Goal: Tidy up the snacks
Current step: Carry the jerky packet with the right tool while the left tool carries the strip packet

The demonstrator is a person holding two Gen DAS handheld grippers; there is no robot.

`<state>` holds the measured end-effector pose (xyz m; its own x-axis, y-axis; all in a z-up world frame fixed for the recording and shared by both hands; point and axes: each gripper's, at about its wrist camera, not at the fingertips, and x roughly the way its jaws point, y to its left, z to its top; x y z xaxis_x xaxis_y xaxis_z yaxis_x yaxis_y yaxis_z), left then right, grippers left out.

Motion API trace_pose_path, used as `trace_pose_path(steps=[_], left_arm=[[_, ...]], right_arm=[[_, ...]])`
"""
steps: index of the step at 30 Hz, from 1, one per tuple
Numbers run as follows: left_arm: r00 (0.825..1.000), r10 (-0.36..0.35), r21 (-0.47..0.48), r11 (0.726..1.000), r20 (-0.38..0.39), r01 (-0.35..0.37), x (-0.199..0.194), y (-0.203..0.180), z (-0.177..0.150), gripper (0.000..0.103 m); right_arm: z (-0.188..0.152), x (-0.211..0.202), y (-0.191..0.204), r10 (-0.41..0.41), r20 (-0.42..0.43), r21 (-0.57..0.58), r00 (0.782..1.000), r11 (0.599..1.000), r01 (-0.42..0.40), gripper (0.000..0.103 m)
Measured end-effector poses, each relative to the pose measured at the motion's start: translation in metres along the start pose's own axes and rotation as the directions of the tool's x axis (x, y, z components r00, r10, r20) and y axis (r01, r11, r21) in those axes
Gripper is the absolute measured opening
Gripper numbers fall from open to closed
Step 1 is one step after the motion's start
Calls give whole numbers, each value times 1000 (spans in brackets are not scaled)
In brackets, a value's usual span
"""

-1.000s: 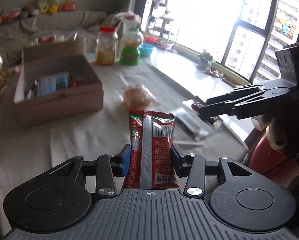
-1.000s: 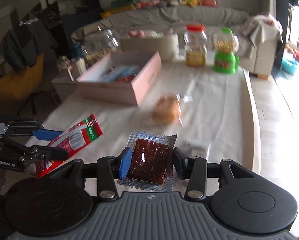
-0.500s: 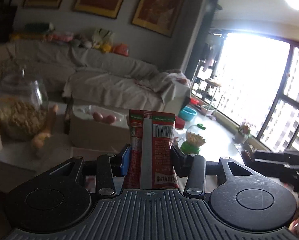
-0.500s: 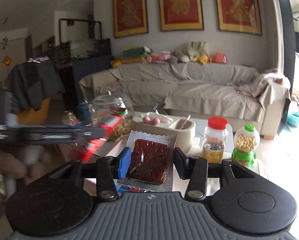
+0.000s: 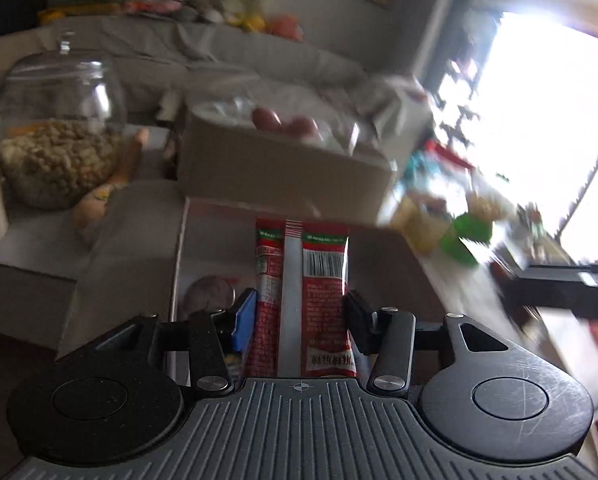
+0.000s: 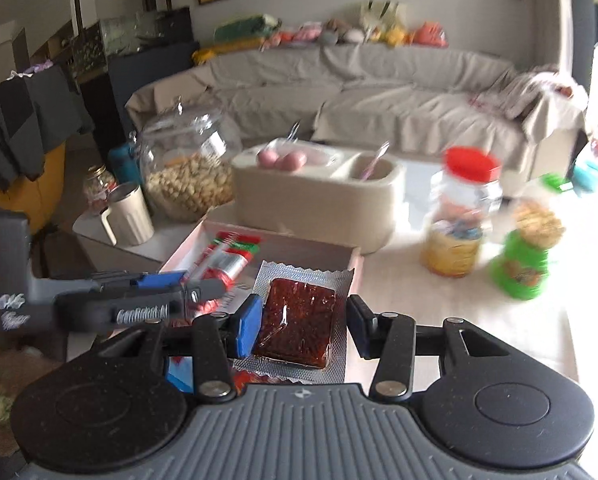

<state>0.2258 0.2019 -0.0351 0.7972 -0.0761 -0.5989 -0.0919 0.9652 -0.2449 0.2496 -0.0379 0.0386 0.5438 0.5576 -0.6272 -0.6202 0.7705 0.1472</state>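
Observation:
My left gripper (image 5: pixel 299 316) hangs over the open cardboard box (image 5: pixel 179 264) with an upright red snack packet (image 5: pixel 303 280) between its pads. Its jaws are opening, and the pads still touch the packet's edges. In the right wrist view the left gripper (image 6: pixel 207 285) comes in from the left, the red packet (image 6: pixel 227 256) slanting over the box (image 6: pixel 355 258). My right gripper (image 6: pixel 299 320) is shut on a foil-edged packet of dark red snack (image 6: pixel 299 320) above the box's near right corner. The right gripper (image 5: pixel 511 280) shows blurred at the right of the left wrist view.
Behind the box stand a glass jar of nuts (image 6: pixel 183 172), a beige container with pink eggs (image 6: pixel 319 200) and a white mug (image 6: pixel 129 216). To the right are a red-lidded jar (image 6: pixel 459 220) and a green candy dispenser (image 6: pixel 527 252). A covered sofa (image 6: pixel 379 80) fills the back.
Both grippers have travelled from the near part of the table to above the box, each still carrying its packet. The left gripper's pads stand slightly wider apart.

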Motion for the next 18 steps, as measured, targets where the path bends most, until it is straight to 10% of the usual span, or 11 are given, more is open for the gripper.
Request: trace_pose_path(steps=[8, 13, 18], left_arm=[[996, -30, 188, 981, -83, 45, 25, -17, -13, 55], [997, -24, 188, 982, -78, 38, 24, -19, -11, 55], [999, -3, 186, 982, -38, 10, 6, -18, -7, 55]], right_arm=[[38, 92, 10, 105, -154, 83, 983, 992, -93, 46], [27, 149, 21, -36, -250, -11, 968, 999, 34, 48], [29, 144, -3, 91, -249, 104, 964, 992, -67, 54]])
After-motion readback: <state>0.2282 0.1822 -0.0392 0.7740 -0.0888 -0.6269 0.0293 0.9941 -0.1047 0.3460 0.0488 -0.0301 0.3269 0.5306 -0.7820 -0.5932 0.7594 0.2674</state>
